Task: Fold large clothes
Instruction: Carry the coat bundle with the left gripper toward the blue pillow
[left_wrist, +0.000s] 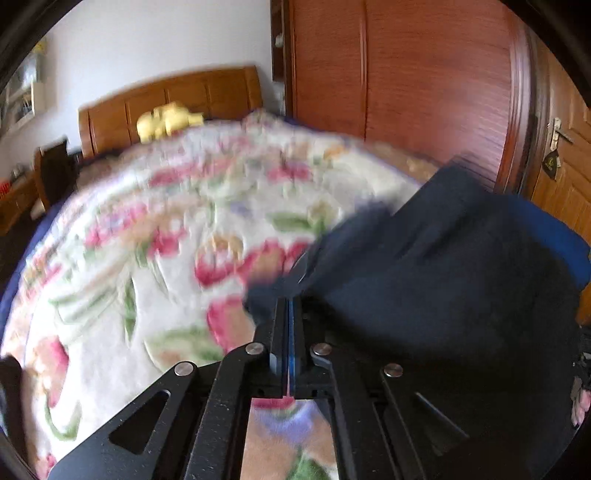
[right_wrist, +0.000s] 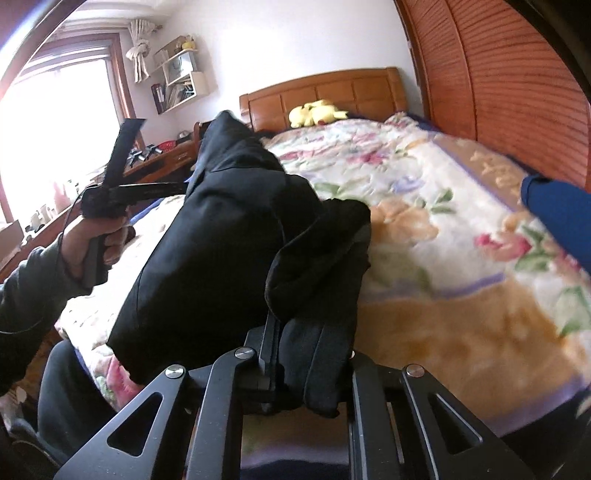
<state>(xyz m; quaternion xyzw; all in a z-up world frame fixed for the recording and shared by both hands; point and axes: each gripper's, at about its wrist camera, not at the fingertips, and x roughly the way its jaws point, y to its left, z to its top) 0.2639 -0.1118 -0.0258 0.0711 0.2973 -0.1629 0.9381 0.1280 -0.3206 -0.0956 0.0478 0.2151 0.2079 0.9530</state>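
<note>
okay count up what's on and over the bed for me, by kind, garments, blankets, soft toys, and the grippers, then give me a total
Dark garments: 1, the black garment held up over the bed.
Blankets: 1, the floral blanket.
Soft toys: 1, the yellow plush toy by the headboard.
Grippers: 2, the left gripper and the right gripper, both clamped on the garment.
Total: 5

Legible text, labels, brands, numbers, signs: none.

Possible candidates, none readable:
- Blanket (right_wrist: 461, 236), ahead and right of the right-hand gripper: pale marks in its tan border near the wardrobe, too blurred to tell whether they are lettering.
- Dark tag (left_wrist: 550, 164) hanging under the door handle, far right and above the left-hand gripper: carries a small yellowish emblem, no characters can be made out.
- Wall shelf (right_wrist: 181, 79), upper left of the right-hand gripper: book and folder spines too small to read.
</note>
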